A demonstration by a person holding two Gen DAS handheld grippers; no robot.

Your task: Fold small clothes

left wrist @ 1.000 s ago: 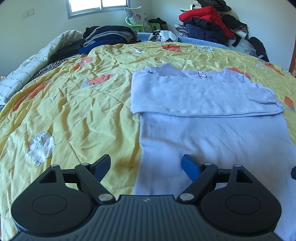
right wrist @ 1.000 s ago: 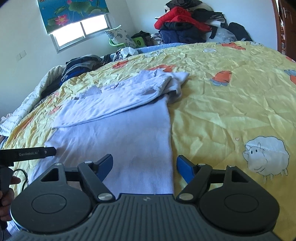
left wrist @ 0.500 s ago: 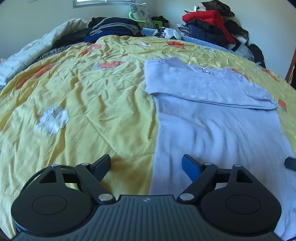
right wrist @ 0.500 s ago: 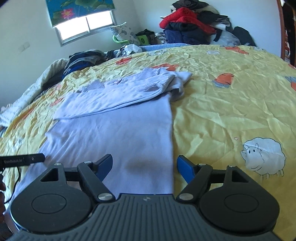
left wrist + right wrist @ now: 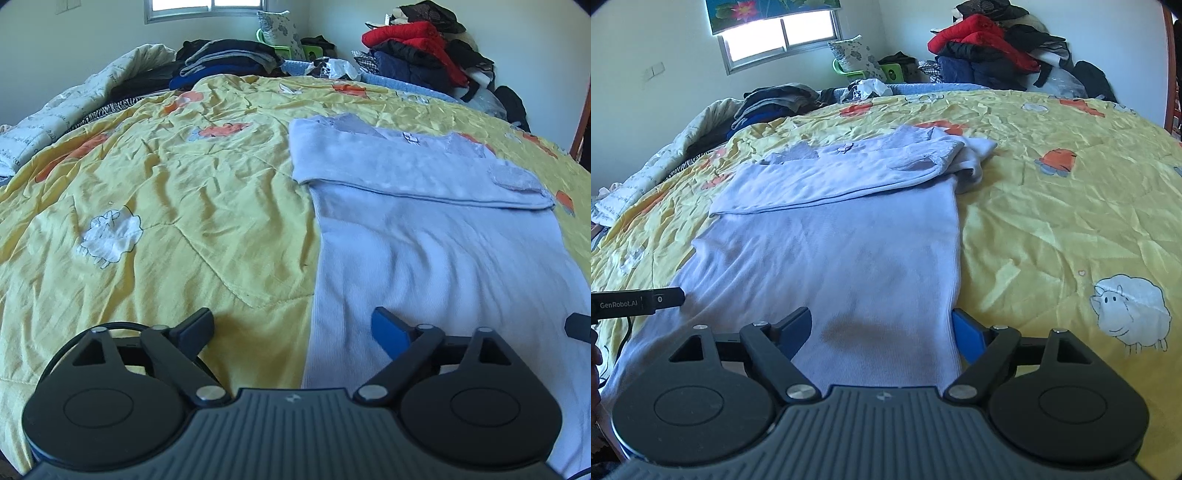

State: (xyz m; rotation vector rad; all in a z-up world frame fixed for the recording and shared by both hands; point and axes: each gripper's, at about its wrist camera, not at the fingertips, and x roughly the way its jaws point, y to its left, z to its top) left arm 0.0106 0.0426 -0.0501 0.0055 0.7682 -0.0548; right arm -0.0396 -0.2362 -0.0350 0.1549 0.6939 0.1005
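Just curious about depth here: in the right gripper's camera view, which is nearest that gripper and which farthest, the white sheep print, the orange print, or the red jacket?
1. White sheep print, right, close by.
2. Orange print, right, mid-bed.
3. Red jacket, on the far pile.

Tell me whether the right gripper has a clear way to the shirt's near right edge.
Probably yes. The right gripper is open, straddling the right edge of the lavender shirt, which lies flat on the yellow quilt. Nothing lies between them.
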